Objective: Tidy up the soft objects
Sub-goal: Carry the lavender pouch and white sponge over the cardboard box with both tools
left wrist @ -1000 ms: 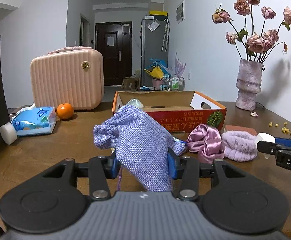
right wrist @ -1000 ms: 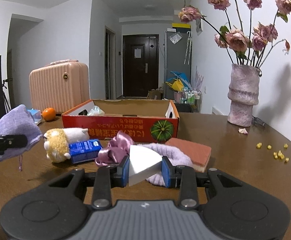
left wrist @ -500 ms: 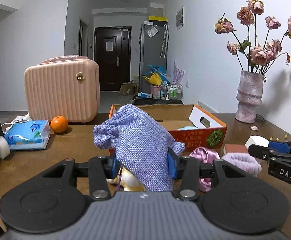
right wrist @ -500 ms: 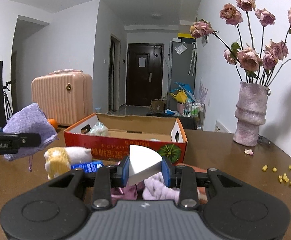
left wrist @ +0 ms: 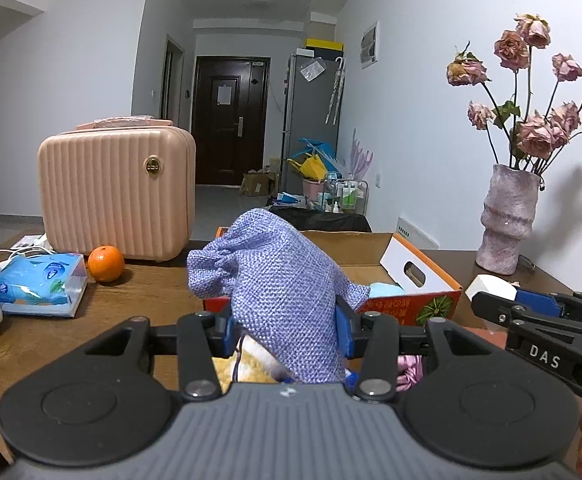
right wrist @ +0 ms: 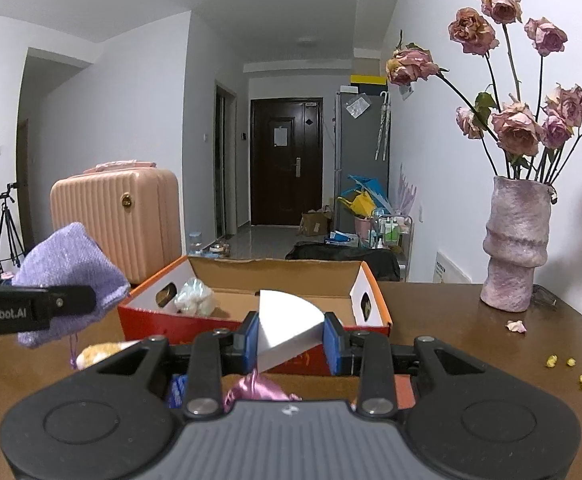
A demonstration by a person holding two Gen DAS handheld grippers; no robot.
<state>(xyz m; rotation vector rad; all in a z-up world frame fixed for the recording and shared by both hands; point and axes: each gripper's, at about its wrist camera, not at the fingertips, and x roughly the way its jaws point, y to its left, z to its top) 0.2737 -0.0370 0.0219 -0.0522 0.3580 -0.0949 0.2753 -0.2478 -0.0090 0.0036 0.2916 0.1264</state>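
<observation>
While both tongs pinch soft things, an open cardboard box (right wrist: 365, 280) waits just ahead.
Left tongs (left wrist: 283, 326) clamp a lavender drawstring pouch (left wrist: 279, 296); right tongs (right wrist: 291, 338) squeeze a white wedge sponge (right wrist: 285, 322), both raised off the surface (right wrist: 491, 344).

Left hand-held gripper (left wrist: 283, 326) clamped, right hand-held gripper (right wrist: 291, 342) clamped, both tilted slightly downward, side by side

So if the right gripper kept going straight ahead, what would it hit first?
Probably the near wall of the cardboard box, just beyond the white sponge that the right gripper holds; depth is uncertain.
</observation>
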